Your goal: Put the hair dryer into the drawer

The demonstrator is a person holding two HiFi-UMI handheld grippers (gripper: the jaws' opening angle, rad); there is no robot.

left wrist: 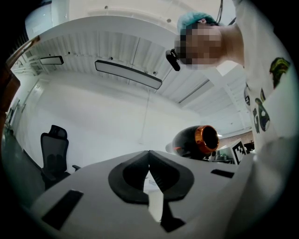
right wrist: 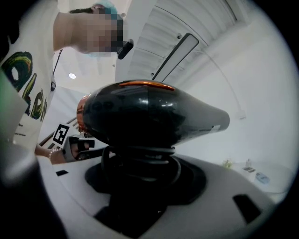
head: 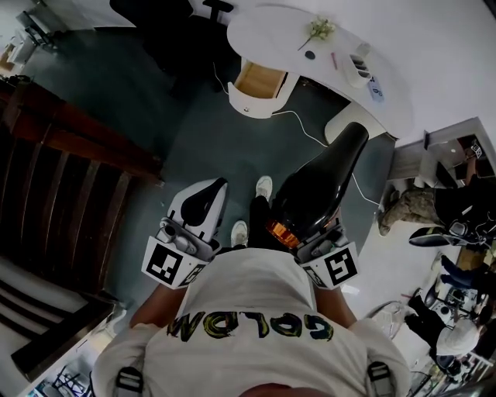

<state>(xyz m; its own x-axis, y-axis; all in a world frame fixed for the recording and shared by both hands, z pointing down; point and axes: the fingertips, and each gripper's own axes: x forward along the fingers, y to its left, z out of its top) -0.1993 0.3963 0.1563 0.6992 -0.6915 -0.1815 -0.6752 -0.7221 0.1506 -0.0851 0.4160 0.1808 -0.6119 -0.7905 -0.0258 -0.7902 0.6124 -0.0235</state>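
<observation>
Hair dryer (right wrist: pixel 149 116): black body with an orange ring at its rear, carried above the floor (head: pixel 194 116), well apart from the desk (head: pixel 271 31).

Drawer (head: pixel 260 80): stood pulled open below the near edge of the desk, with its wood-coloured interior exposed. Its contents could not be made out.

Right gripper (right wrist: pixel 140 179): jaws were spread wide and clamped on the hair dryer's handle, with the cord wound round the handle between them.

Left gripper (left wrist: pixel 148 158): jaws were pressed together at the tips and held nothing.

Clearance: open grey floor lay between the person's shoes (head: pixel 263 186) and the drawer, crossed by a white cable (head: pixel 306 132). A black chair (head: pixel 155 19) stood left of the desk. Dark wooden furniture (head: pixel 70 178) bordered the left side.
</observation>
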